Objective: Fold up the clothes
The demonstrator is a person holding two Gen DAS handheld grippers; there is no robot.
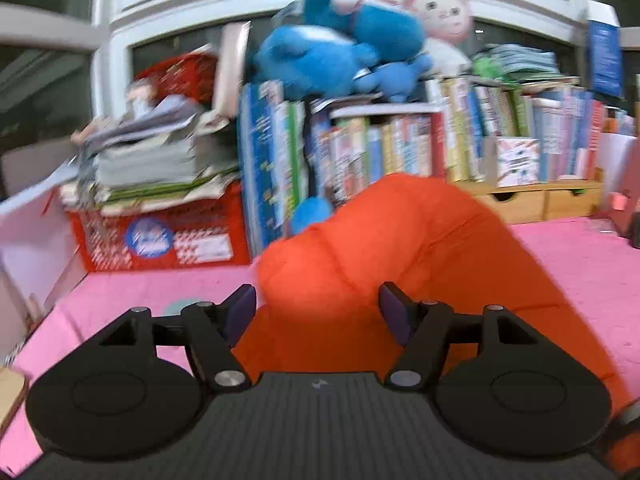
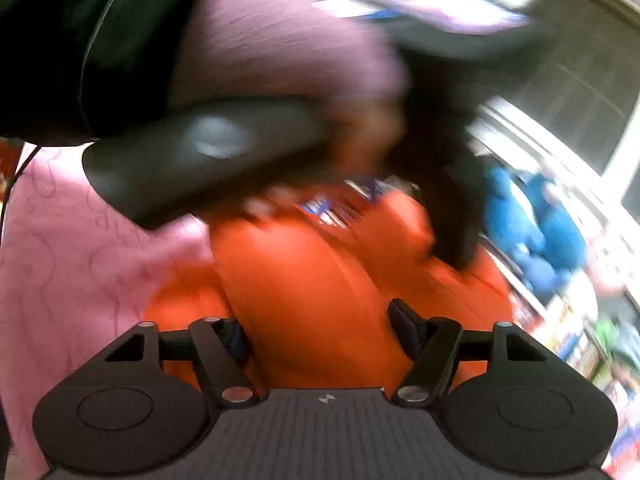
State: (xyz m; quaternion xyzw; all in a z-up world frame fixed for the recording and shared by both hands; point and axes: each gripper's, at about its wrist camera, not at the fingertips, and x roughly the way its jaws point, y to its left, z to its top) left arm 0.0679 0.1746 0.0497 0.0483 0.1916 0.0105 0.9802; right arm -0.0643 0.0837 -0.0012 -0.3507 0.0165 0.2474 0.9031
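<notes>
A pink cover (image 1: 580, 264) lies under both tools; the orange garment (image 1: 400, 240) humps up just ahead of the left gripper (image 1: 318, 308) and right gripper (image 2: 320, 328), both spread apart, apparently mid-handling

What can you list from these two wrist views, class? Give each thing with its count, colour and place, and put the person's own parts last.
Puffy orange garment: one, orange, bunched up on the pink cover, in front of both grippers.
Pink bed cover: one, pink, under the garment.
Blue plush toys: count unclear, blue, on top of the books.
Pink-hooded doll: one, pink and white, beside the blue plush.
Row of books: many, mixed colours, standing behind the garment.
Red crate: one, red, far left, papers stacked on top.
Left gripper: black, jaws open, orange fabric between them.
Right gripper: black, open.
Mauve sleeve: blurred, over the garment.
</notes>
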